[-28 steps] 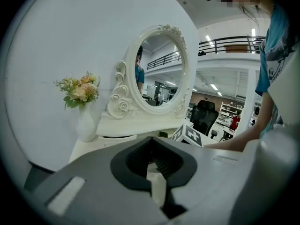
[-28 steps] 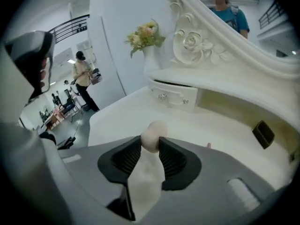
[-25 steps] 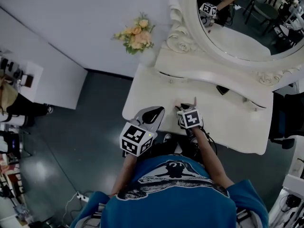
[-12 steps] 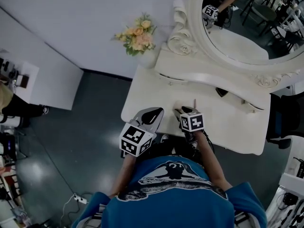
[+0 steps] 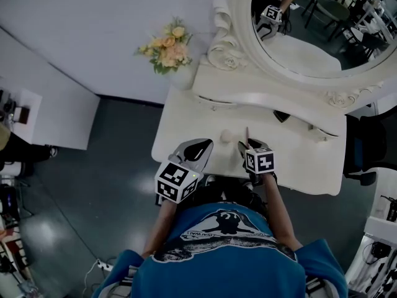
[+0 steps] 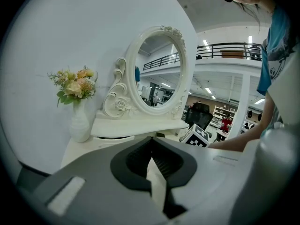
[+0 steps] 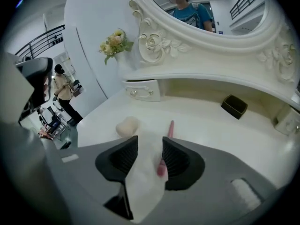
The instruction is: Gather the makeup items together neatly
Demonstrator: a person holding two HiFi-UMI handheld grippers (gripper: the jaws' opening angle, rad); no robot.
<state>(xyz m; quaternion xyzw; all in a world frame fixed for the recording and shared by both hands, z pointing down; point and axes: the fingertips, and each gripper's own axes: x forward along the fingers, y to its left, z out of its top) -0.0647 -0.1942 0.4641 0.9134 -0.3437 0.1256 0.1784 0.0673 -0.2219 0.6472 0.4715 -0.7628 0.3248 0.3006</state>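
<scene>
Your right tool [image 7: 150, 139] stands released: its jaws have just been opening and now sit apart, pressing on nothing. A pink makeup stick [image 7: 171, 128] lies flat on the white desk [image 7: 211, 135] in the gap between them, close along the inner face of the right-hand jaw, its far end reaching out past the jaw tips. Just ahead of the left-hand jaw rests a beige sponge [image 7: 127, 125], beside the stick but apart from it. Farther ahead and to the right of this tool, under the mirror shelf, sits a small dark box [image 7: 234, 106], well apart from the other two items.

From the head view, your right tool [image 5: 248, 146] points down at the desk with the stick [image 5: 247, 135] and sponge [image 5: 226, 135] just beyond it.

Your left tool [image 6: 151, 142] is clenched, jaw tips meeting with nothing between them. It is held near the desk's front edge, left of the right tool, facing the vase of flowers [image 6: 77, 102] and the oval mirror [image 6: 159, 69].
</scene>
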